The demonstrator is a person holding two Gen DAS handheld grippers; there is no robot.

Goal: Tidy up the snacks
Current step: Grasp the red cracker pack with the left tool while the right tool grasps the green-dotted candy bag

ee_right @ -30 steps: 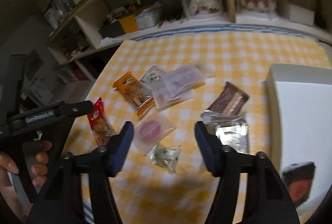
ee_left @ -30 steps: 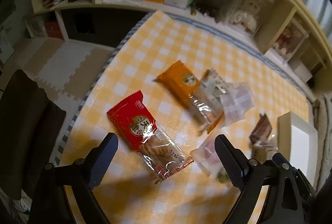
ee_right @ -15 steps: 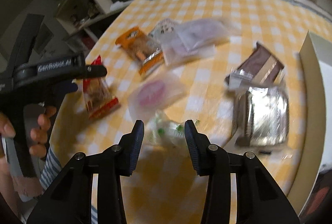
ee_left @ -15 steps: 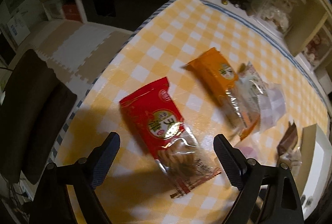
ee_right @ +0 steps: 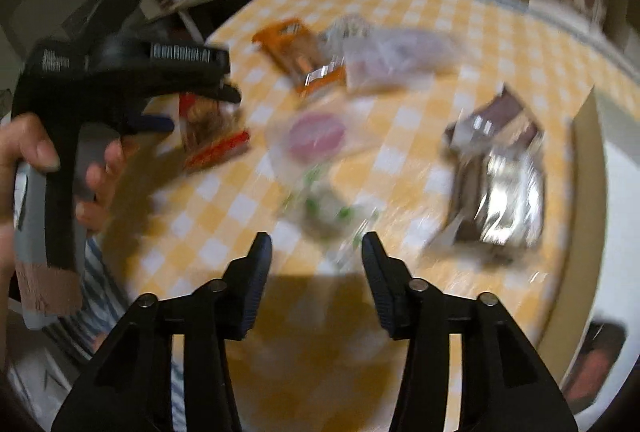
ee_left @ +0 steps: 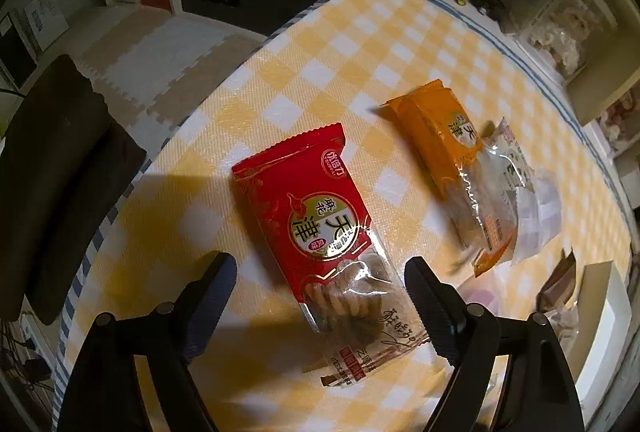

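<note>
The yellow-and-white checked table (ee_left: pixel 360 44) carries a red crinkle-edged snack packet (ee_left: pixel 316 216) near its left edge, lying between the wide-open, empty left gripper (ee_left: pixel 320 272). The right gripper (ee_right: pixel 316 252), parted and empty, hovers over a motion-blurred clear green-flecked wrapper (ee_right: pixel 326 210).

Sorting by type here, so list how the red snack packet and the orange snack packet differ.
The red snack packet lies between the left gripper's open jaws; the orange snack packet lies farther off, outside them. The red lies alone on the cloth; the orange touches clear bags. Both have a round label and a clear end showing twisted snacks.
</note>
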